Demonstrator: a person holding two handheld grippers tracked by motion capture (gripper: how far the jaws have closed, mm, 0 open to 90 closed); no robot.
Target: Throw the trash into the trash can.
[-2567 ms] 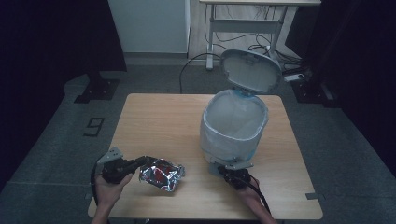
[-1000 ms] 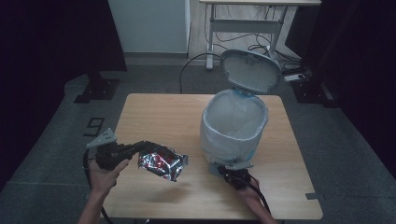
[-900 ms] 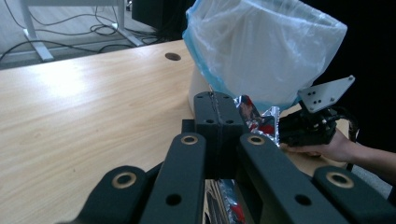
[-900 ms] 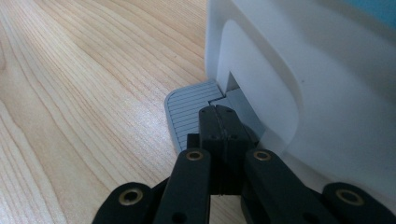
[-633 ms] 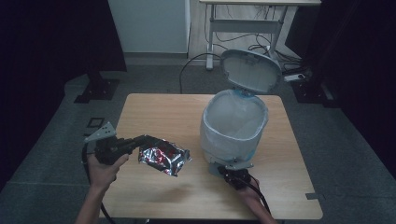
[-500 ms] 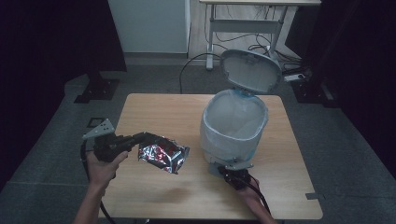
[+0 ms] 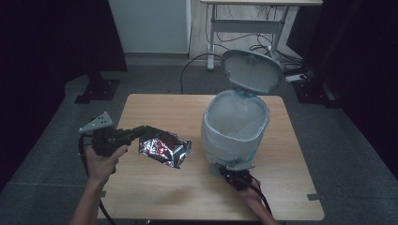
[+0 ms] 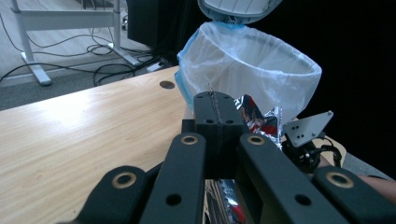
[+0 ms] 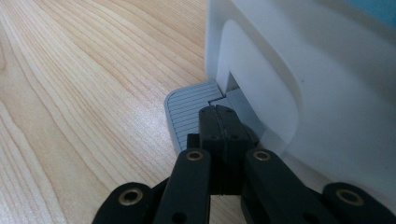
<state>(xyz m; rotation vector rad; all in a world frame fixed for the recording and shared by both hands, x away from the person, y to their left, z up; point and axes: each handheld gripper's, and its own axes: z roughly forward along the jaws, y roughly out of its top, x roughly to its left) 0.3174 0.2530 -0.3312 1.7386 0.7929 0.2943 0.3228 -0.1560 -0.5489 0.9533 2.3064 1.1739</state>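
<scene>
Nearest the person, the right gripper (image 7: 233,176) sits low at the front of the bench (image 7: 155,197), its fingers (image 9: 219,122) closed together with nothing between them, their tips pressing down on the ribbed grey pedal (image 9: 189,112) at the foot of the bin (image 7: 234,129). A little farther in and well to the left, the left gripper (image 7: 141,132) has its fingers clamped on one edge of a crinkled silver and red foil packet (image 7: 164,147), which hangs clear above the bench, between that hand and the bin and still short of its rim. Beyond, the bin stands open, white liner (image 8: 252,60) folded over its rim, lid (image 7: 252,70) tipped up and back.

The step in hand looks like carrying the packet to the bin while the pedal keeps the lid raised. The next move calls for lifting the packet above the liner's rim, bringing it over the opening, then parting the left fingers so it drops in. The right gripper should keep its pressure on the pedal until then, or the lid may fall.
</scene>
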